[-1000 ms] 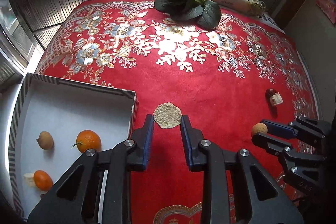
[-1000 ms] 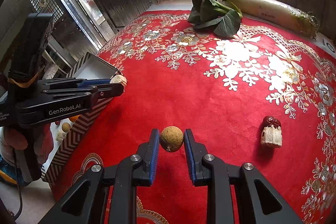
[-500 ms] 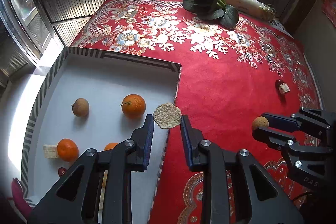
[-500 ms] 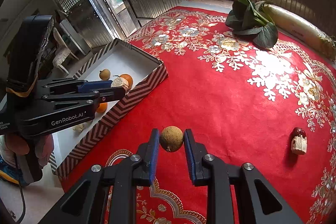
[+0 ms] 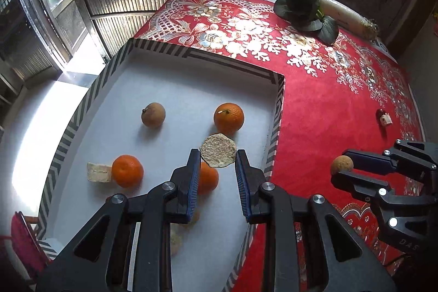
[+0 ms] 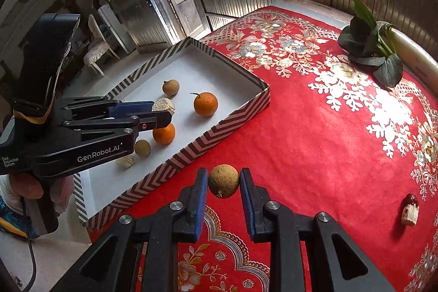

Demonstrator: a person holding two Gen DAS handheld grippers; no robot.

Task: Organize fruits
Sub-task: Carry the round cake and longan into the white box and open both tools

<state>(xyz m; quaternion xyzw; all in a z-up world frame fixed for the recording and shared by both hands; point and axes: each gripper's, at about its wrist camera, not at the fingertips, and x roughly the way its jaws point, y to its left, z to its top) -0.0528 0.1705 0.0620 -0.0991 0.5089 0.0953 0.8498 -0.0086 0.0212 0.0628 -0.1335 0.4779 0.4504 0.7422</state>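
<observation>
My left gripper (image 5: 218, 158) is shut on a flat beige slice (image 5: 218, 154) and holds it above the white tray (image 5: 276, 111), near its right wall; the gripper also shows in the right wrist view (image 6: 164, 111). In the tray lie three oranges (image 5: 228, 118), (image 5: 127, 170), (image 5: 208, 180), a brown longan (image 5: 153, 114) and a pale chunk (image 5: 99, 172). My right gripper (image 6: 223, 181) is shut on a brown longan (image 6: 223, 180), held above the red cloth right of the tray; it also shows in the left wrist view (image 5: 342, 166).
A red embroidered cloth (image 5: 314, 106) covers the table. A leafy green (image 5: 303, 8) and a white radish (image 5: 350, 18) lie at the far edge. A red date with a pale chunk (image 6: 410, 210) lies on the cloth at the right. The tray overhangs the table's left edge.
Both grippers moved left with their loads. My left gripper went from over the tray's right wall to over the tray's inside. The tray is closer in both views.
</observation>
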